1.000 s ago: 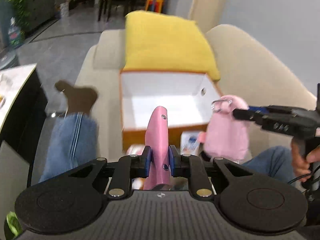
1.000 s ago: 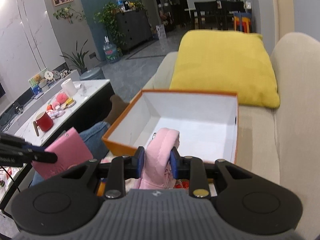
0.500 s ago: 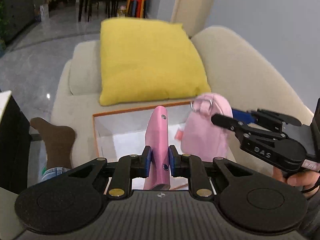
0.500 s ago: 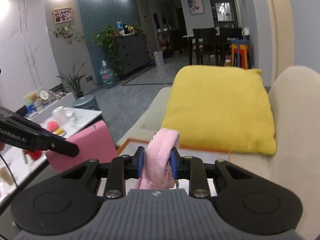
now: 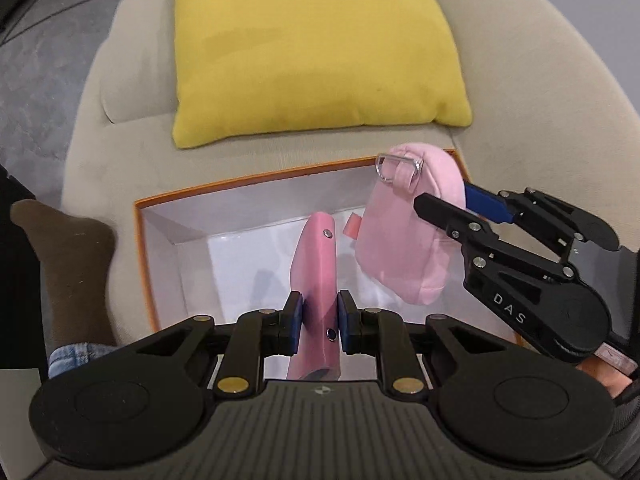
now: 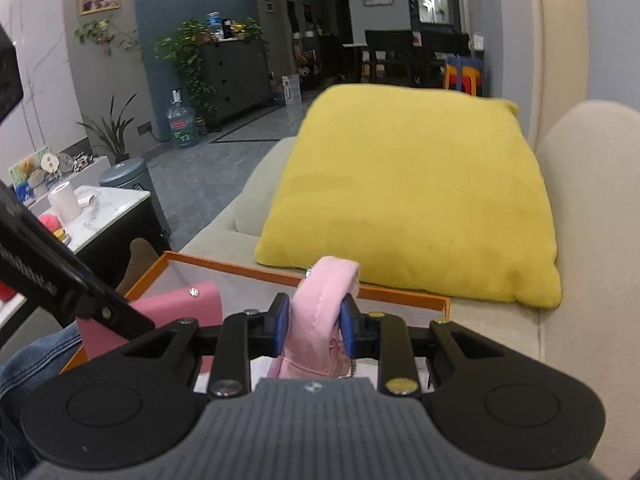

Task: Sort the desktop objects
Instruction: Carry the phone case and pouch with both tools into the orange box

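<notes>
Two tongs are showing: the left tongs (image 5: 319,322) and the right tongs (image 6: 313,326), each holding one pink thing. That is making one flat pink wallet (image 5: 316,264) and one soft pink pouch (image 5: 412,240), so two pink items. One orange box (image 5: 248,182) is sitting on the sofa (image 5: 120,128), with one yellow cushion (image 5: 312,48) lying beyond the box's far edge.
</notes>
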{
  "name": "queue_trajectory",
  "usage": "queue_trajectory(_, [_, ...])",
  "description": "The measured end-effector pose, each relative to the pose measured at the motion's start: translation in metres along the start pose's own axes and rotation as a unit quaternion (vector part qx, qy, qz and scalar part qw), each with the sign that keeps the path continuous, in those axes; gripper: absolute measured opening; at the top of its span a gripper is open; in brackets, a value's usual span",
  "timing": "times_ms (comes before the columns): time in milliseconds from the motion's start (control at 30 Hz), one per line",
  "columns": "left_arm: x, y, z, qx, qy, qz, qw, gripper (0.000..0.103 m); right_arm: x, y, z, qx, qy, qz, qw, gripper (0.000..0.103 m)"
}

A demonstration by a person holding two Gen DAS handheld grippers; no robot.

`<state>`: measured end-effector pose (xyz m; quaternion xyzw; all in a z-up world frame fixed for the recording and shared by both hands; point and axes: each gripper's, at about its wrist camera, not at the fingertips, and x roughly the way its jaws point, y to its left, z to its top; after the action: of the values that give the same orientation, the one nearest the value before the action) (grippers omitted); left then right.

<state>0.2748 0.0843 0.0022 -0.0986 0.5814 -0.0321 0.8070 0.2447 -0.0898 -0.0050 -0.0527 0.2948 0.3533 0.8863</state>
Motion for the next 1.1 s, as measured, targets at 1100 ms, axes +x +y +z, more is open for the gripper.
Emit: queue_trajectory(1100, [0.082,-0.034,-0.016,0.045,0.057,0.0,0.9974,0.021,0.011,-0.019,-0.026,-0.02,0.117,-0.034,0.992,0.029])
